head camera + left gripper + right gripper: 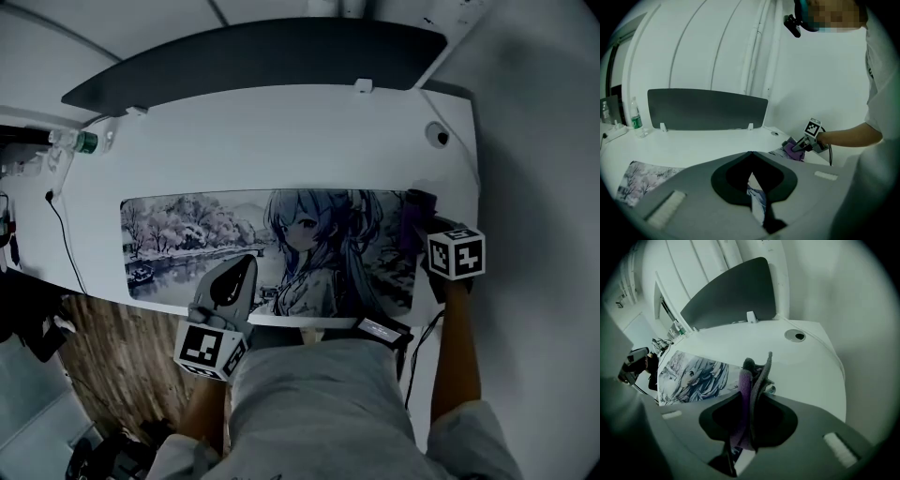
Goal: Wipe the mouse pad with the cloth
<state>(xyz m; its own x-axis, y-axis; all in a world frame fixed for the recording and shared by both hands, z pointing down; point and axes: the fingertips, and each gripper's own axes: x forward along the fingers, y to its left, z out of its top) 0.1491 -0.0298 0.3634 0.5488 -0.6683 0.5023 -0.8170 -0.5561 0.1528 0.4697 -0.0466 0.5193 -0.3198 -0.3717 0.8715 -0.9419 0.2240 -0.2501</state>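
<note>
A long mouse pad (187,234) printed with an anime figure and a snowy landscape lies across the white desk (281,141). At its right end my right gripper (420,230) is shut on a purple cloth (412,217). In the right gripper view the cloth (751,380) stands bunched between the jaws and hides their tips, just past the pad's (693,373) right edge. My left gripper (239,270) sits low over the pad's front edge, left of the middle. Its jaws (752,153) meet at the tips with nothing between them. From there the right gripper (799,146) and cloth (791,150) show far right.
A dark grey partition (262,52) runs along the desk's back edge. A water bottle (80,142) lies at the far left, and a black cable (61,234) hangs over the left edge. A cable hole (439,136) is at the back right. The person's torso fills the near side.
</note>
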